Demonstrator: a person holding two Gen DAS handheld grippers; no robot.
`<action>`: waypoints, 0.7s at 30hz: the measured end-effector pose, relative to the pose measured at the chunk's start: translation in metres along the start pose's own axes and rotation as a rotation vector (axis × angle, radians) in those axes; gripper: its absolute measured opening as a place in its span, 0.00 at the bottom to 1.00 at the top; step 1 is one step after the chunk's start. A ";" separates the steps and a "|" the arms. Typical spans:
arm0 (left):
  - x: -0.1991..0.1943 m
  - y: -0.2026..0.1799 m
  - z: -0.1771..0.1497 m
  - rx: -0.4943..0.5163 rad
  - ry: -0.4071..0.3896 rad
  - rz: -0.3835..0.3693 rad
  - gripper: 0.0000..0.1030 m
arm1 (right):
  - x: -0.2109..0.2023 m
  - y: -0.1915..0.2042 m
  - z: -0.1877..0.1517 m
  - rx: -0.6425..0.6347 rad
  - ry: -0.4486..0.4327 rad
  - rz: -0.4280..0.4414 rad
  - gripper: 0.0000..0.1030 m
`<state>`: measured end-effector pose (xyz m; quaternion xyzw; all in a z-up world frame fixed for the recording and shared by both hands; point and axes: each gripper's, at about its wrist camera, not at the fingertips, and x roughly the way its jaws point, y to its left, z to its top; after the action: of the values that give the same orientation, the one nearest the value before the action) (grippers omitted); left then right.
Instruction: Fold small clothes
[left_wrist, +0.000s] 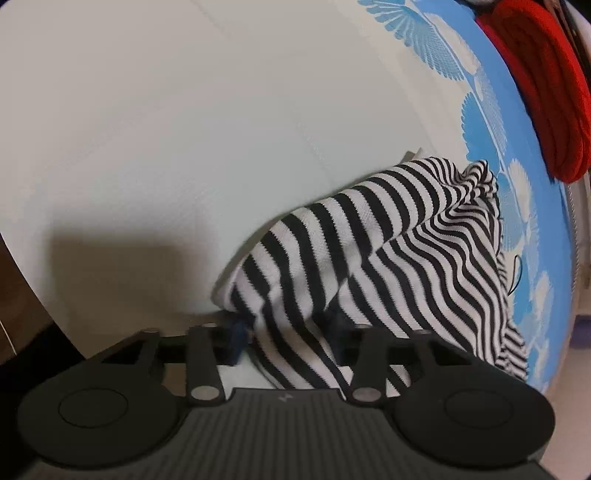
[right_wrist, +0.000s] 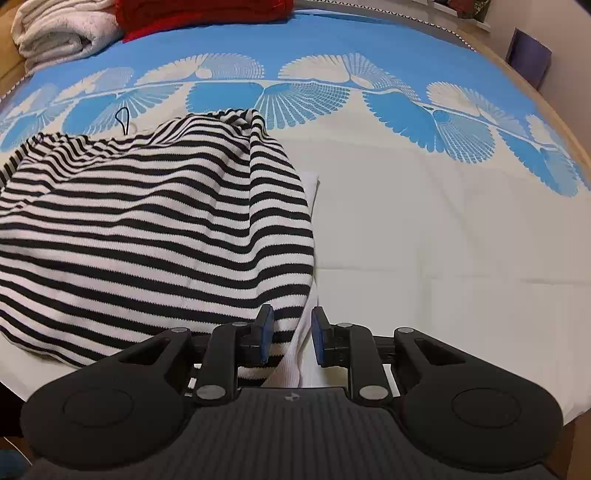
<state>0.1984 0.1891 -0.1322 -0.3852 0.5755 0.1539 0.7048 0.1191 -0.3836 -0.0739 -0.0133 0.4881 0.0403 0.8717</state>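
We are looking at a black-and-white striped garment (right_wrist: 155, 229) lying rumpled on the white part of a bed cover (right_wrist: 424, 229) whose far band is blue with a white fan pattern. The relation that matters is at the garment's near right edge: in the right wrist view its white hem (right_wrist: 295, 354) is hanging straight between the two blue pads of the right claw (right_wrist: 292, 338), which are standing apart with a gap on either side of the cloth, so we are not gripping it there yet. The bulk of the garment is spreading away to the left of that claw and running towards the blue band, so its long side is lying across our reach, left to right. In the left wrist view the cloth is draping over the left claw (left_wrist: 284, 345) and hiding its pads; one blue pad is just peeking out at the cloth's left edge, and we cannot tell whether that claw is clamped on the fabric or apart. We are judging that both claws are sitting at the garment's near edge, one at each end. A red folded cloth (right_wrist: 199, 14) and a white towel (right_wrist: 59, 33) are lying well apart at the far side.
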 end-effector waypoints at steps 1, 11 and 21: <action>-0.001 -0.001 -0.001 0.017 -0.004 -0.003 0.26 | -0.001 0.001 -0.001 -0.005 -0.002 -0.003 0.22; -0.022 -0.033 -0.021 0.208 -0.119 0.021 0.15 | -0.013 0.002 -0.001 0.008 -0.053 -0.042 0.22; -0.047 -0.099 -0.064 0.449 -0.265 -0.086 0.13 | -0.019 -0.019 0.003 0.124 -0.093 -0.077 0.22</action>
<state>0.2058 0.0888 -0.0552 -0.2196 0.4810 0.0416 0.8478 0.1136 -0.4037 -0.0563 0.0237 0.4479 -0.0232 0.8935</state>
